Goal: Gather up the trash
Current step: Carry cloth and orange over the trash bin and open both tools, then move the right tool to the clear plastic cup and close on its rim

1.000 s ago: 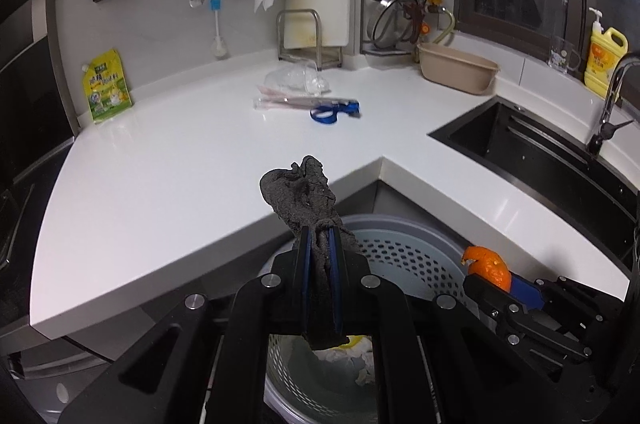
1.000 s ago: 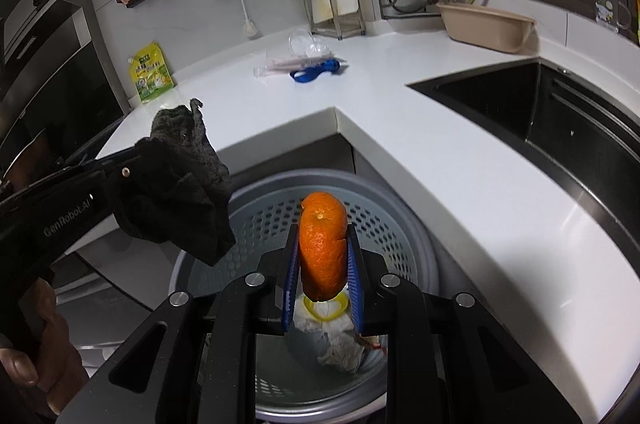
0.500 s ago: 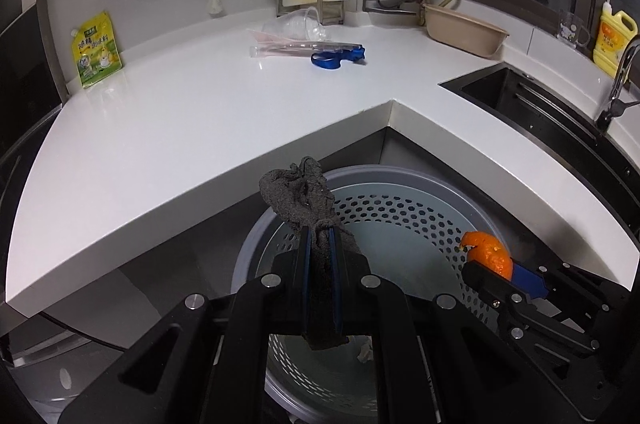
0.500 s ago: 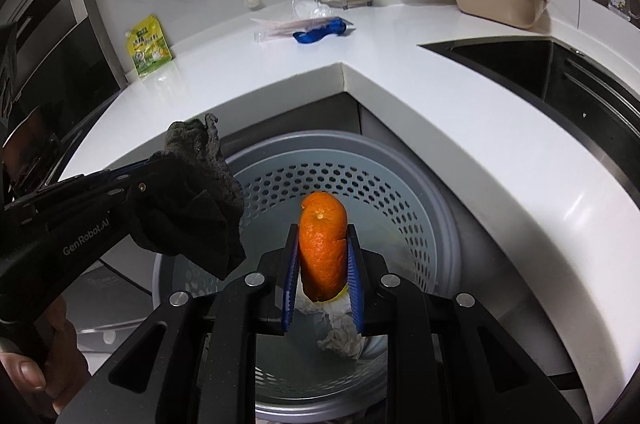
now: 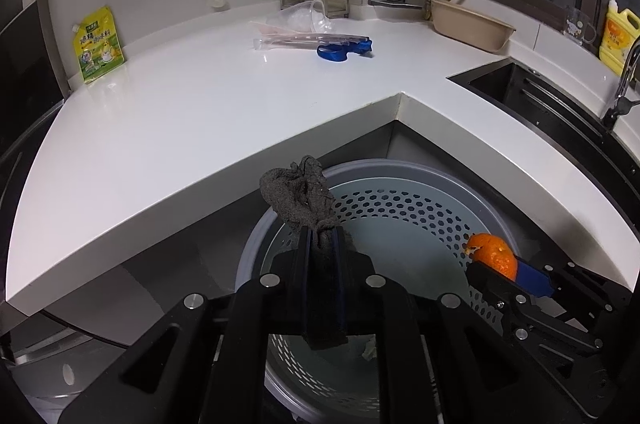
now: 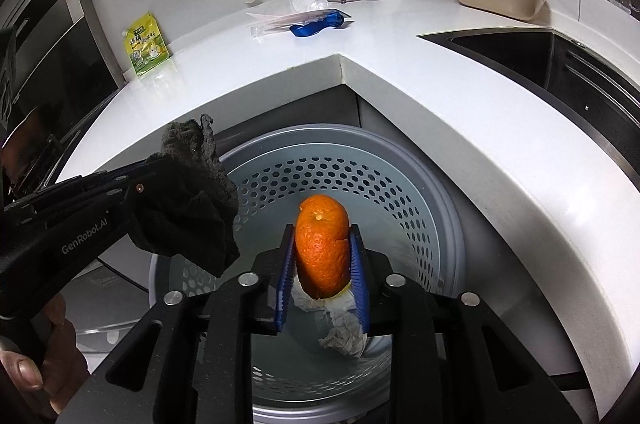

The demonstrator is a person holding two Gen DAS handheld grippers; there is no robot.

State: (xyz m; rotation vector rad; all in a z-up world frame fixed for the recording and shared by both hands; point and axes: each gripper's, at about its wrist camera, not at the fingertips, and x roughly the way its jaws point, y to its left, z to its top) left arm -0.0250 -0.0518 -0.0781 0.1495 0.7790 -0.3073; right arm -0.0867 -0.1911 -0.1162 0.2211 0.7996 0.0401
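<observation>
White kitchen worktop (image 5: 168, 128) wraps around an inner corner, and below that corner stands the round grey perforated plastic trash basket (image 6: 420, 184) with crumpled white paper (image 6: 344, 332) lying at its bottom. Over the basket's opening the right gripper (image 6: 322, 252) carries a piece of orange peel (image 6: 322, 248) upright between its blue pads; its jaws have just been opening and the right pad now stands slightly clear of the peel, which remains between them. Beside it on the left, the left gripper (image 5: 322, 248) is nearly closed on a crumpled dark grey cloth (image 5: 300, 196), which bunches above the fingertips and hangs down below them over the basket's near-left rim; its jaws have just been easing apart a little, the cloth between the pads. A hand (image 6: 36, 376) grips that tool's handle. Further back on the worktop lie blue-handled scissors (image 5: 344, 49) beside a clear plastic wrapper (image 5: 296, 38), a yellow-green pouch (image 5: 97, 44) leans against the wall, and a black sink (image 5: 560, 112) sits at the right
</observation>
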